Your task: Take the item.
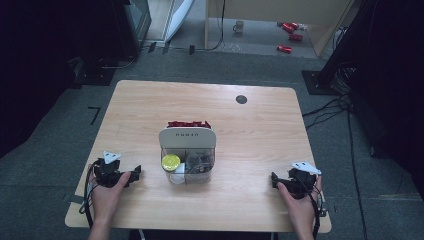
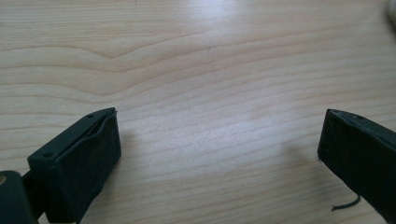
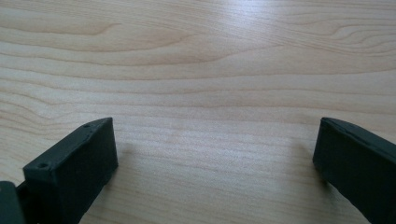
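Hands gripping both grippers at tabletop (image 1: 150,100) near edge. Left gripper (image 1: 134,175) lying left of clear bin (image 1: 188,155), jaws spread, nothing between. Right gripper (image 1: 274,180) lying right of bin, jaws spread too. Bin sitting mid-tabletop, holding yellow lid (image 1: 170,161).

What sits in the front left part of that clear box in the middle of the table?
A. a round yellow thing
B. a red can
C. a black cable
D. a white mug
A: a round yellow thing lies in the clear box's front left compartment.
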A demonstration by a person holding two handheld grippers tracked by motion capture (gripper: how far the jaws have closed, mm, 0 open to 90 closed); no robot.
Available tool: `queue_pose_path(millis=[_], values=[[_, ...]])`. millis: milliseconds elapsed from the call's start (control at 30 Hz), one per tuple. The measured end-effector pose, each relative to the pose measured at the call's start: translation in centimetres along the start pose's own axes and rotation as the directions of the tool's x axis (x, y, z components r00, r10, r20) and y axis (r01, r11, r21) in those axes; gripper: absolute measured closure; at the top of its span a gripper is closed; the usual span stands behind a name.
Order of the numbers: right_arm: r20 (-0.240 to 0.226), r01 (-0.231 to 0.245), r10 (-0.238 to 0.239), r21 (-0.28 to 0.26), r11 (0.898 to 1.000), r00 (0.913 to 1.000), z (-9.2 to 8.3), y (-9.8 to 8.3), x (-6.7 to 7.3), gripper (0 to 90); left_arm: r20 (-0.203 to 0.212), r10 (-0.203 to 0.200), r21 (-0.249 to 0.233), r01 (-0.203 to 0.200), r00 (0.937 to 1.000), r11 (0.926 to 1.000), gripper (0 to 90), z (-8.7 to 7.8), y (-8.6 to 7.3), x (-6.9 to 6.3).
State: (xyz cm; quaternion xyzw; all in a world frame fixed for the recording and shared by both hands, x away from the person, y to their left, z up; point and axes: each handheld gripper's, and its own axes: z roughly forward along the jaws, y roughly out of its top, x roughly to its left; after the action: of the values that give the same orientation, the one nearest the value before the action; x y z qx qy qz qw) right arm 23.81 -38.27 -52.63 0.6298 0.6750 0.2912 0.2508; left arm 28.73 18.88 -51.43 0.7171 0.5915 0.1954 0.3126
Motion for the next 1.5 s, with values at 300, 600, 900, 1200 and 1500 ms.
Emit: queue_pose_path(millis=[300, 600, 900, 1200, 1500], values=[[0.002, 0.001, -0.001, -0.003, 1.000, 1.0000, -0.1, -0.1, -0.1, 0.0, 0.021, 0.012, -0.085, -0.010, 0.9997, 0.9964, 0.0, -2.4, 0.8, -0.9], [0.001, -0.001, 0.001, 0.000, 1.000, 1.0000, -0.1, -0.1, 0.0, 0.0, 0.054, 0.038, -0.128, -0.031, 0.9978, 0.9913, 0.0, -3.8, 2.2, -2.1], [-0.007, 0.013, -0.013, -0.002, 1.000, 0.9999, -0.1, -0.1, 0.0, 0.0, 0.068, 0.053, -0.125, -0.044, 0.9963, 0.9912, 0.0, -3.9, 2.1, -2.5], [-0.018, 0.020, -0.020, 0.000, 1.000, 0.9996, -0.1, -0.1, 0.1, 0.0, 0.052, 0.062, -0.108, -0.056, 0.9967, 0.9926, 0.0, -3.5, 1.6, -2.4], [-0.026, 0.027, -0.027, 0.000, 1.000, 0.9993, -0.1, -0.1, 0.1, 0.0, 0.058, 0.058, -0.132, -0.050, 0.9966, 0.9900, 3.8, -3.9, 1.7, -2.7]])
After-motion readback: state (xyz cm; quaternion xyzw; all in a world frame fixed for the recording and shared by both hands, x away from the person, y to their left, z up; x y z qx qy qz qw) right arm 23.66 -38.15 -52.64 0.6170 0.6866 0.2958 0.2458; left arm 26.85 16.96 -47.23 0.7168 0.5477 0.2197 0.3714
